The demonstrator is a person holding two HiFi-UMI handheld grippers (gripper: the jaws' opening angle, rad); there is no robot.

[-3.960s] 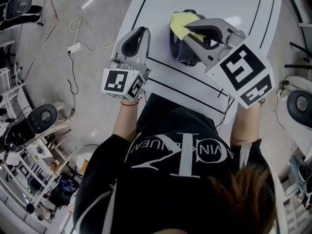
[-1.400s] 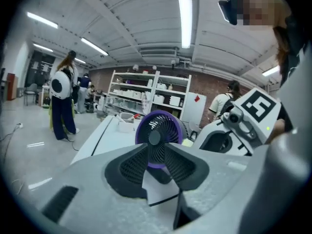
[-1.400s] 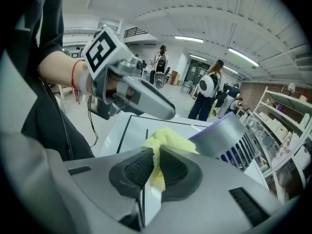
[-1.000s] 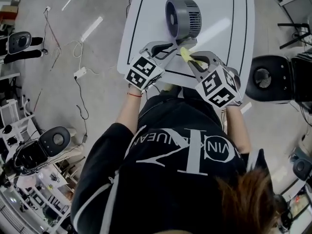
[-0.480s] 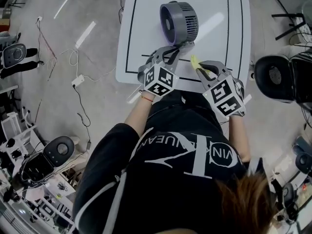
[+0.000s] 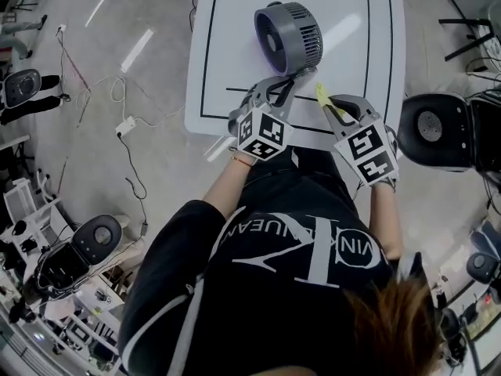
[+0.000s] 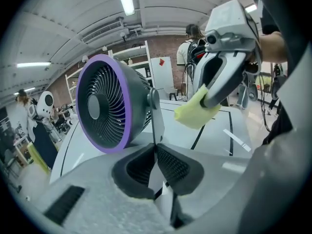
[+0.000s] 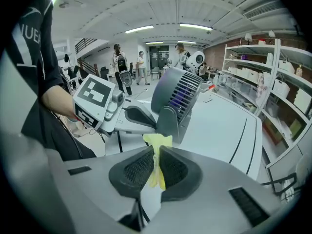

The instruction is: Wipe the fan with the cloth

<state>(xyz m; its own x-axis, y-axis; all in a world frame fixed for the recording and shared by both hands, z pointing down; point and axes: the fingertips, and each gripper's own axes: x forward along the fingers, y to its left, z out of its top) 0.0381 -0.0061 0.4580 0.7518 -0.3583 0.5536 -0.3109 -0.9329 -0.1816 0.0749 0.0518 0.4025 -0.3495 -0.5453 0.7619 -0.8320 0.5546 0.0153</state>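
A grey fan with a purple rim stands upright on the white table. My left gripper reaches its foot; in the left gripper view the jaws have just been closing and now pinch the fan's thin grey stand below the purple-rimmed fan head. My right gripper is shut on a yellow cloth and hovers just right of the fan's base, apart from it. The cloth pokes up between the right gripper's pads, with the fan's back grille beyond.
Black lines mark a rectangle on the table. A black round-based chair stands right of the table, and cables lie on the floor to the left. Shelves run along the right wall, and people stand far behind.
The left gripper has moved in to the fan's foot and its jaws have closed on the stand. The right gripper with the cloth has shifted a little to the right.
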